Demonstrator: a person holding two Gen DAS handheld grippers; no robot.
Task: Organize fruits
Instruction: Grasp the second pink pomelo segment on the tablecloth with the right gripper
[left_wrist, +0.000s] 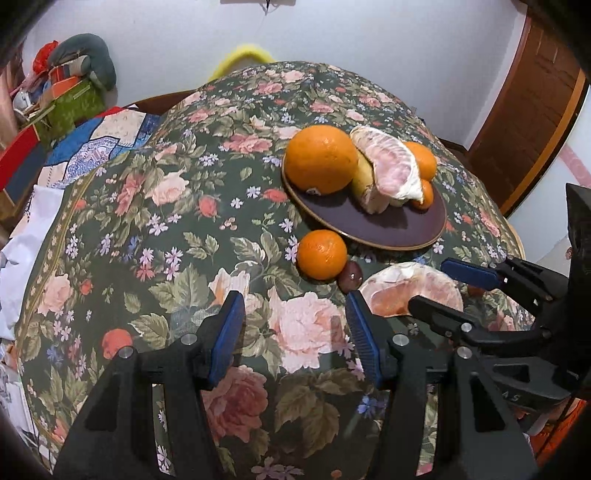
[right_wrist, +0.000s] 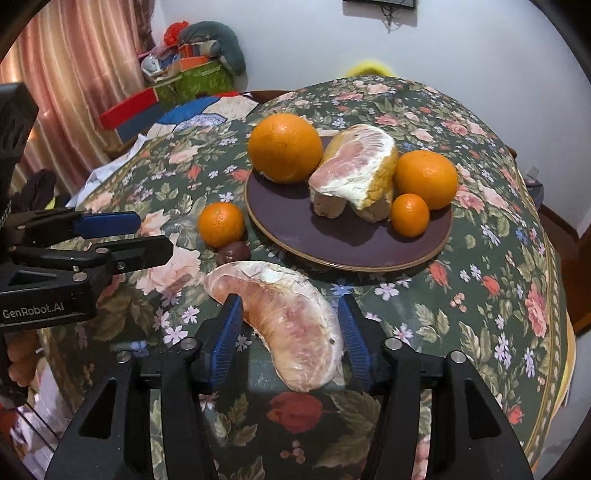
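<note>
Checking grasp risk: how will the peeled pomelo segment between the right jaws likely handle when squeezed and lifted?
The peeled pomelo segment looks soft, so it probably bruises under pressure. Its curved, tapering shape may slip or pivot. It lies flat, so it is unlikely to roll.

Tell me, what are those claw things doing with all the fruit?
A person is tidying fruit onto the purple plate. The right gripper is open around a peeled pomelo piece on the table. The left gripper is open and empty. A small orange and a dark round fruit wait beside the plate.
</note>
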